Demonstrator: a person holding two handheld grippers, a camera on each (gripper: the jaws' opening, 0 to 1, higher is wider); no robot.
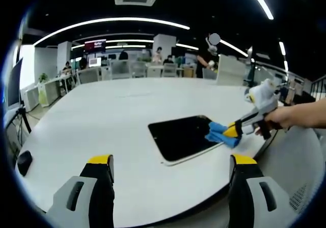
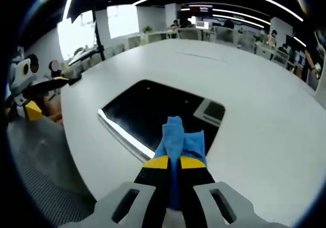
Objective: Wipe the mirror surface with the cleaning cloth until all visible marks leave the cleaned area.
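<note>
Cloth (image 2: 179,140) at mirror (image 2: 153,113) edge

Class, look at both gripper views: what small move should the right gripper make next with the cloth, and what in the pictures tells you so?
Probably push the right gripper forward, sweeping the blue cloth across the mirror. The cloth is clamped and sits at the mirror's near edge, so most of the dark surface lies unwiped beyond it. The left gripper is open, off the mirror.

Bright ceiling strip lights (image 1: 117,21); fisheye warp, soft edges.
</note>
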